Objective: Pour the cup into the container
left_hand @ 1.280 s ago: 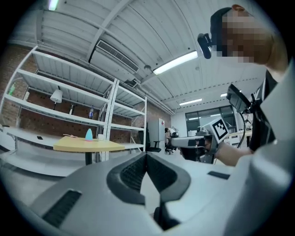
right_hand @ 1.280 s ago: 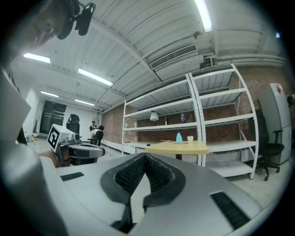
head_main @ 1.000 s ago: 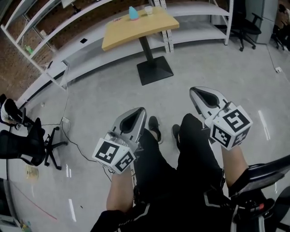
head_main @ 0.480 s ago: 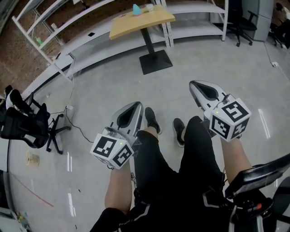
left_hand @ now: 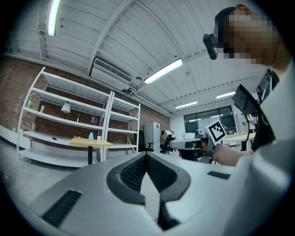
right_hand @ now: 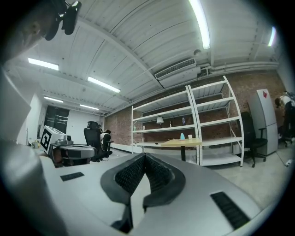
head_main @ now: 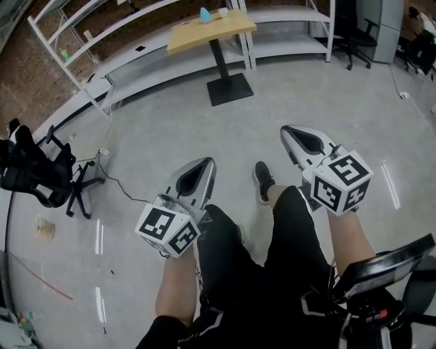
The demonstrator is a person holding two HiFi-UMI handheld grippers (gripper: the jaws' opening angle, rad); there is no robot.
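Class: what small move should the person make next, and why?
Probably step forward toward the table: the cup and container stand on it, far across the floor. The left claw and right claw are shut and empty, so nothing can be grasped from here.

We face the table (head_main: 204,31) from well back, with open floor (head_main: 170,123) between. On the table the container (head_main: 205,14) sits just left of the cup (head_main: 223,12). Shelving (head_main: 136,58) runs behind the table. Our left gripper (head_main: 204,163) and right gripper (head_main: 289,133) lie side by side, well before the table. One office chair (head_main: 34,174) stands far left of the table and nearer us, another chair (head_main: 351,34) to its right.
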